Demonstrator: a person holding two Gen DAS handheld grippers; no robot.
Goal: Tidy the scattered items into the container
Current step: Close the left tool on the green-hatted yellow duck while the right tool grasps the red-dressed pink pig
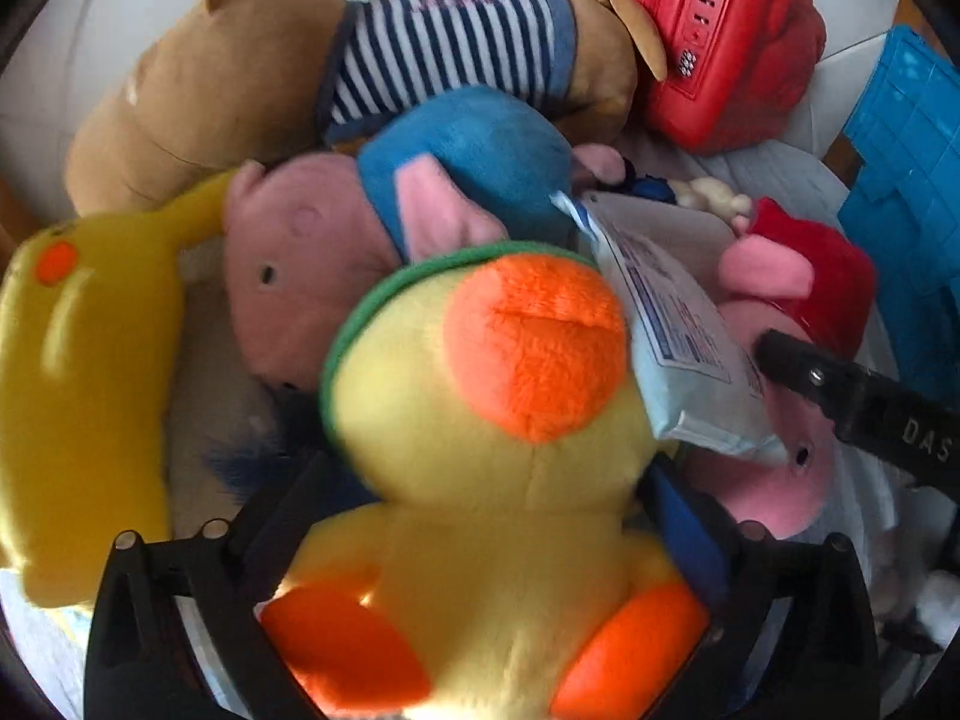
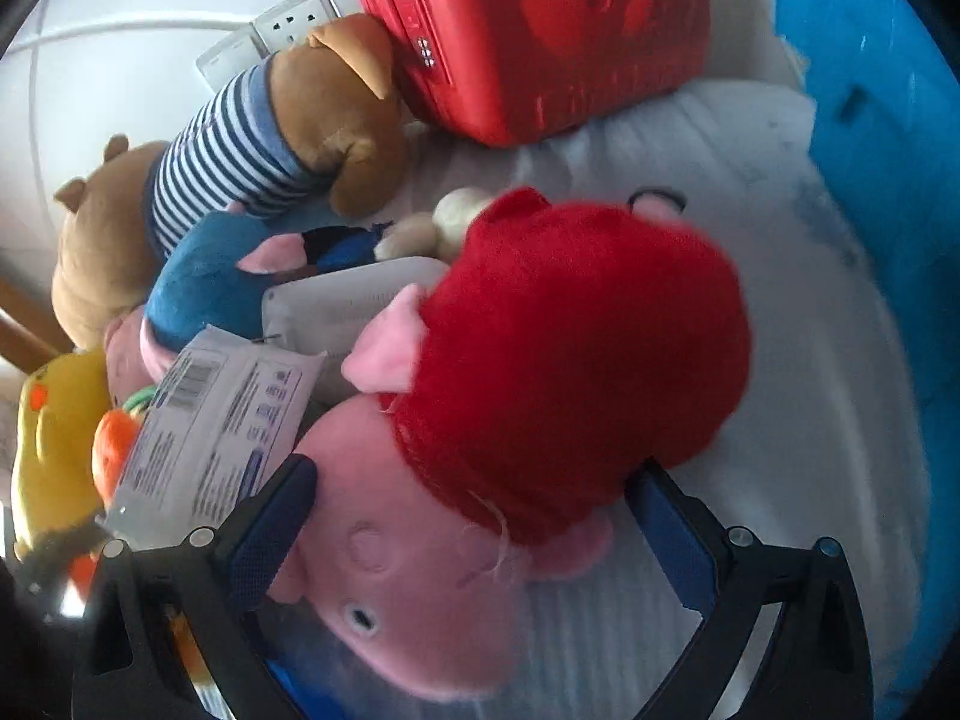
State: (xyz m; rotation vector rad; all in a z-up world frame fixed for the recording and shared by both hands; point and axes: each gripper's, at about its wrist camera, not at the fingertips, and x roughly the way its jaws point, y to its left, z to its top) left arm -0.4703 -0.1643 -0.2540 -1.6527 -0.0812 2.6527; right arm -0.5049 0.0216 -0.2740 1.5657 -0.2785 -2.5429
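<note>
Basically both grippers are down over a heap of soft toys on white bedding [image 2: 750, 276]. Left gripper [image 1: 480, 540]: jaws spread as wide as they go, with the yellow plush duck with orange beak and feet [image 1: 492, 420] sitting between them; pads not visibly pressing, so it reads as loose, not clamped. Right gripper [image 2: 474, 516]: jaws wide apart around the pink plush pig in a red dress [image 2: 540, 372]; cannot tell if the blue pads actually squeeze it.

Around them: a second pink plush pig in a blue top [image 1: 420, 198] just beyond the duck, a glossy yellow plush with a red cheek spot [image 1: 72, 360] at the left, a brown plush dog in a striped shirt [image 1: 360, 72] at the far side, and a flat white printed packet [image 1: 672, 324] wedged between duck and red-dress pig. A red hard plastic case [image 2: 528, 30] is far, a blue plastic crate [image 2: 888, 180] at the right edge, probably the container.

Risks: the duck likely flops sideways once unsupported; the packet may get dragged along with the pig; a soft round body can squirt out of a shallow pinch.
</note>
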